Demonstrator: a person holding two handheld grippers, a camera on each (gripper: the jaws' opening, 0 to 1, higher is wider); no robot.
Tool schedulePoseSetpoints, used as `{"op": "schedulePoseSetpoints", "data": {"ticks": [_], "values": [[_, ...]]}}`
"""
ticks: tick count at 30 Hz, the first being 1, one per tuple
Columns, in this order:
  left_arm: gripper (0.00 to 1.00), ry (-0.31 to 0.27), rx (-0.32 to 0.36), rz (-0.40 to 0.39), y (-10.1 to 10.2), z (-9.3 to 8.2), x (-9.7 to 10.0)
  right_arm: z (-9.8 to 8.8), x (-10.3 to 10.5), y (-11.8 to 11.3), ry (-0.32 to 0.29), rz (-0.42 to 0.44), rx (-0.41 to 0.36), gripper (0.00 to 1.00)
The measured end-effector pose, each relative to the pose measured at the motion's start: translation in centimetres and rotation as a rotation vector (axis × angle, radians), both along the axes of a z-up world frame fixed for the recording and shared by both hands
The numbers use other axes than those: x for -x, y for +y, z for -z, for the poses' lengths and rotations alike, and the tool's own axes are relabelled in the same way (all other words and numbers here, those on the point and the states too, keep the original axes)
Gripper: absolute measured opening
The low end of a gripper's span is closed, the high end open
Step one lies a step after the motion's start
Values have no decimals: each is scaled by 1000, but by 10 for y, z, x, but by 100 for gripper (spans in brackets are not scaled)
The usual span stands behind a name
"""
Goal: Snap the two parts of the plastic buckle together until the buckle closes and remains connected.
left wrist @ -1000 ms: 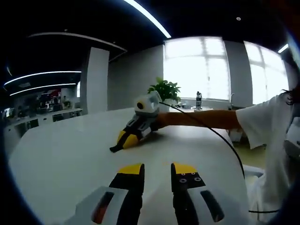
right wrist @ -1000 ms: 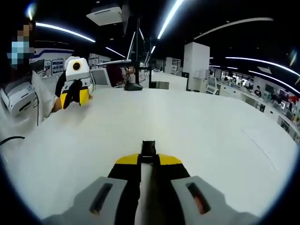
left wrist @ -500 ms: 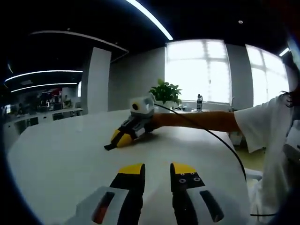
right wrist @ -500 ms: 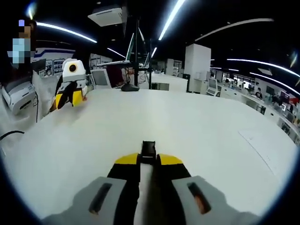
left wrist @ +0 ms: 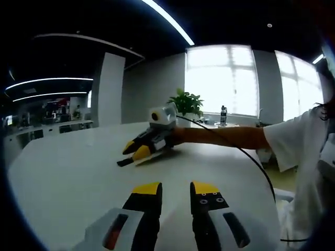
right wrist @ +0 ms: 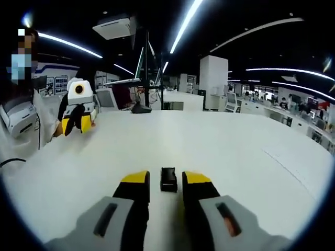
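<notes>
White tabletop spreads across an open office with ceiling light strips and a potted plant by the windows. On it lies a small black buckle part — between the parted jaws of the right gripper, loose, well in from the table's edges. Left gripper hovers near the table's near edge, its jaws apart and empty.

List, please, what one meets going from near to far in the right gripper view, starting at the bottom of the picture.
Right gripper, open → black buckle part on the white table between the jaws → left gripper far off on the left → desk monitors behind the table.
</notes>
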State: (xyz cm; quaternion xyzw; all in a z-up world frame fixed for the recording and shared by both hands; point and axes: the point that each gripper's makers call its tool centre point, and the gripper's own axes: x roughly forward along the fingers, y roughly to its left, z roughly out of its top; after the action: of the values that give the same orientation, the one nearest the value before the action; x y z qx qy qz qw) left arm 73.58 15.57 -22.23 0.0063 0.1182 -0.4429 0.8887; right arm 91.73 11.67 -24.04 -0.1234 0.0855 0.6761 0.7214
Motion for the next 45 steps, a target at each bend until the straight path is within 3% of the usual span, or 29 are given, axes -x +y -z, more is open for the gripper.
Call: {"op": "schedulePoseSetpoints", "data": {"ticks": [8,13,18,22,32,37,40,43,45], "values": [[21,-9,19,-32,1,-4,-5,-10,-11,-12,-18,194,-17,30],[22,-9,35,-64,5,-4,-10,-21,2,-19,-2,230,-70,35],[24,-21,2,-105,12,-1,-15,-28,19,-28,8,254,-98,36],[27,-24,22,-114,14,-3,-14,-26,35,-35,19,287,-56,36],[33,-49,44,-180,25,-11,-7,-37,89,-40,35,315,-86,42],[35,-64,54,-235,38,-16,-4,-38,111,-39,12,341,-46,53],[36,-65,42,-274,46,-15,-1,-42,122,-38,19,368,-75,60],[38,-69,45,-299,48,-15,4,-42,133,-38,26,377,-84,63],[38,-75,52,-305,48,-16,7,-43,134,-42,-7,411,-73,63]]}}
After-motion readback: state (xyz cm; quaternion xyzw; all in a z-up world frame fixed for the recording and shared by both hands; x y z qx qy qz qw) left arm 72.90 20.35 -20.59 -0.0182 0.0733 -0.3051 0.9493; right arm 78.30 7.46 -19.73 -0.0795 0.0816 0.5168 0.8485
